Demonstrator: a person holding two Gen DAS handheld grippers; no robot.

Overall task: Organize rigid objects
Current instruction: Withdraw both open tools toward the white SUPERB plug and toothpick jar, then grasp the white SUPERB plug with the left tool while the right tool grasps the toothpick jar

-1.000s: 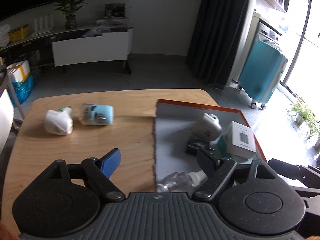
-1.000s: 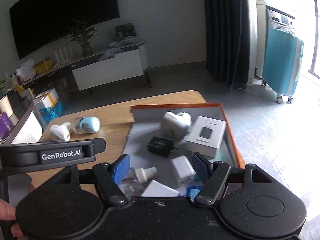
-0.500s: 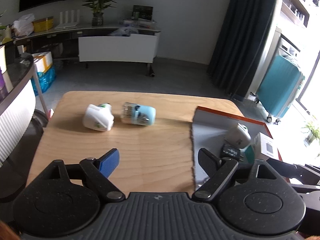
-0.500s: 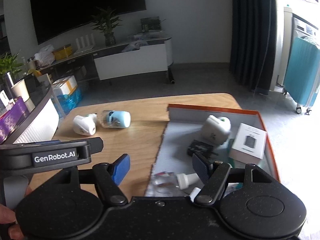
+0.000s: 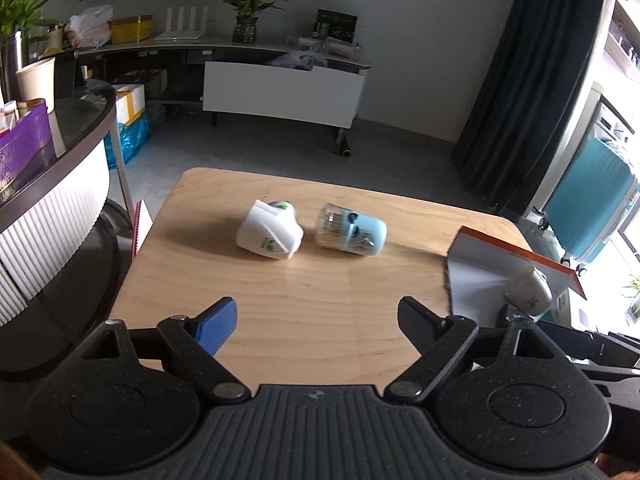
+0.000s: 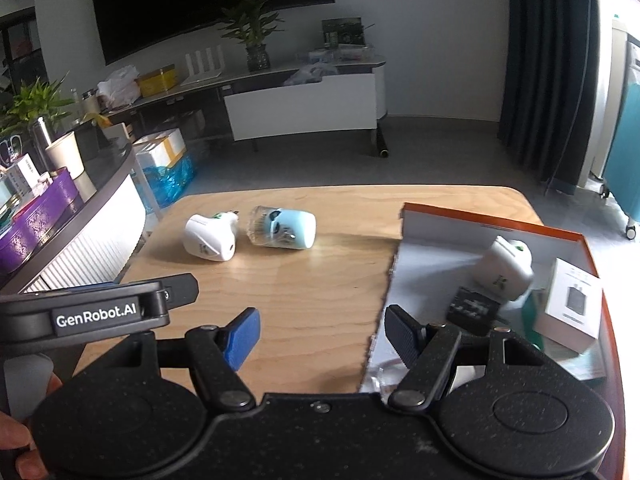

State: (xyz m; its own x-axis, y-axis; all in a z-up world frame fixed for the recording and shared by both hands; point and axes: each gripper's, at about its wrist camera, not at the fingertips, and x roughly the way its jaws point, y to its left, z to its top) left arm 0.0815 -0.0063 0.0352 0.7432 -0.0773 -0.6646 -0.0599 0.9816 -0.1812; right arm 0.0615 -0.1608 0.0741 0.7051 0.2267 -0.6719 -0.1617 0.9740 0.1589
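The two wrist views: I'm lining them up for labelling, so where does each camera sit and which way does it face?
Left wrist: on the left gripper, looking forward over the wooden table at the white plug-in unit and blue bottle; its own open fingers show.
Right wrist: on the right gripper, facing the orange-rimmed box; its fingers and the left gripper's body show.
Shared: table, both loose items, box.

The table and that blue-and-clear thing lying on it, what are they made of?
The table looks like pale wood or wood veneer with a satin finish: grain lines show and window light glints softly. The blue-and-clear item looks like plastic: one half see-through and shiny, the other smooth opaque light blue. Glass can't be ruled out.
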